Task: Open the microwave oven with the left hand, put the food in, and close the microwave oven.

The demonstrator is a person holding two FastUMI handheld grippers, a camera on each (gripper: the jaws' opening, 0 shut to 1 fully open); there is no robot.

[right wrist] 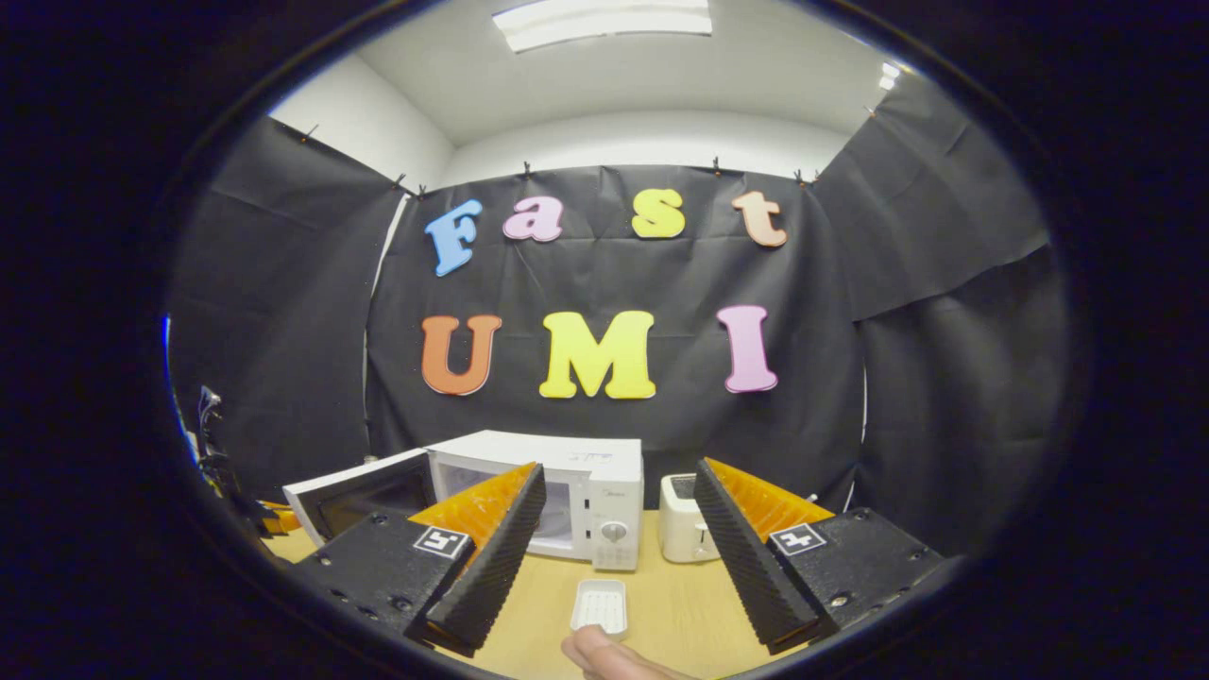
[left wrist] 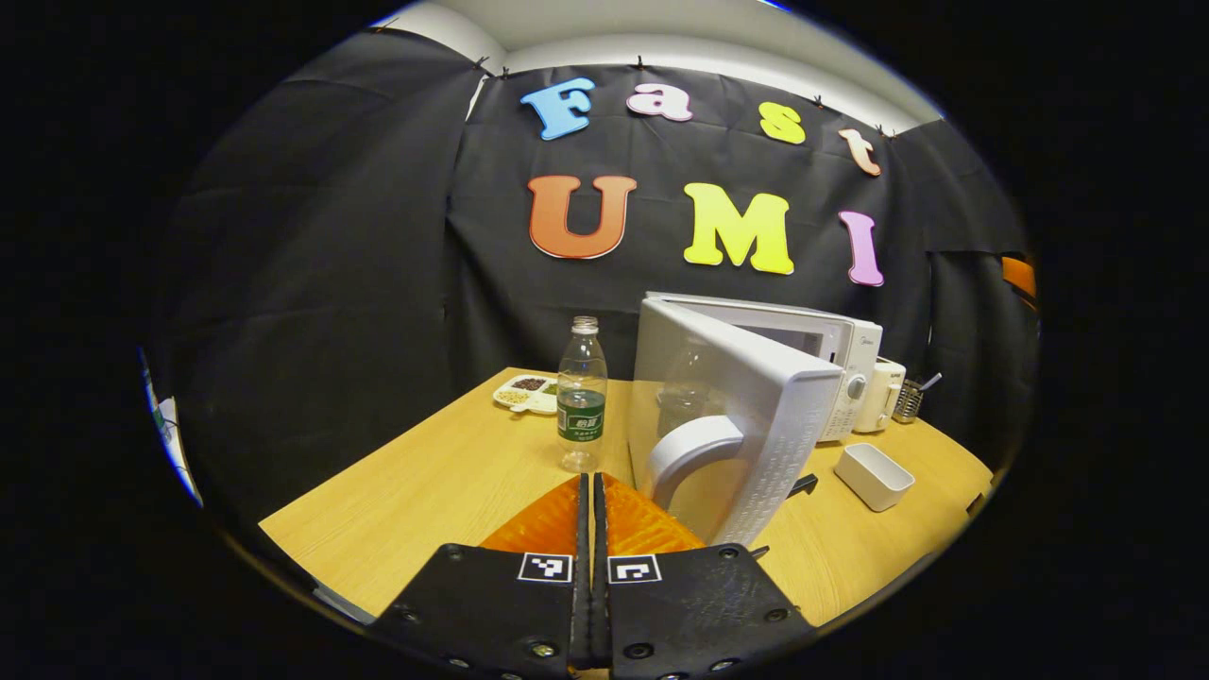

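My left gripper (left wrist: 592, 491) has its fingers pressed together, empty, beside the white microwave oven's (left wrist: 831, 354) half-open door (left wrist: 746, 416) at one o'clock. Right gripper (right wrist: 614, 529), fingers spread, hovers over the small white rectangular food tray (right wrist: 599, 604) on the wooden bench (right wrist: 671, 604); I should descend squarely around it.

White box microwave oven (right wrist: 576, 501) sits at the back of the light wooden desk (left wrist: 425, 491), door swung open. Clear plastic water bottle (left wrist: 582, 395) left of the door, divided snack tray (left wrist: 526, 393) behind it. White toaster (right wrist: 687, 531) right of the oven; small white rectangular dish (right wrist: 600, 605) in front.
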